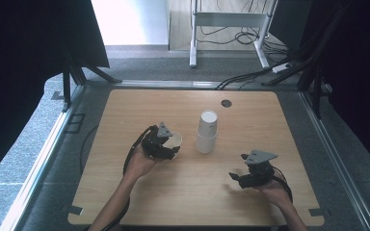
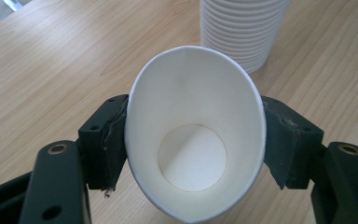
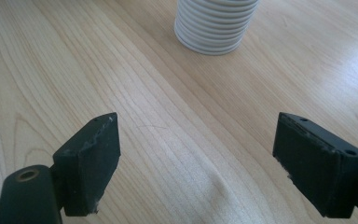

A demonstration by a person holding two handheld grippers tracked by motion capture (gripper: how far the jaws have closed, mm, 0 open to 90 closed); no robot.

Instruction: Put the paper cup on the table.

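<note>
A stack of white paper cups point(image 1: 206, 132) stands upside down near the middle of the wooden table point(image 1: 125, 192). My left gripper point(image 1: 169, 146) is shut on a single white paper cup point(image 2: 193, 140), which is squeezed oval between the jaws with its mouth facing the camera. That cup point(image 1: 175, 140) hangs just left of the stack point(image 2: 244, 32). My right gripper point(image 1: 234, 177) is open near the front right of the table, with bare wood between its jaws. The stack point(image 3: 214, 23) stands farther off in the right gripper view.
A small dark round hole point(image 1: 226, 103) sits near the table's far edge. Metal frame rails and cables run around the table. A white desk frame point(image 1: 229, 29) stands on the floor beyond.
</note>
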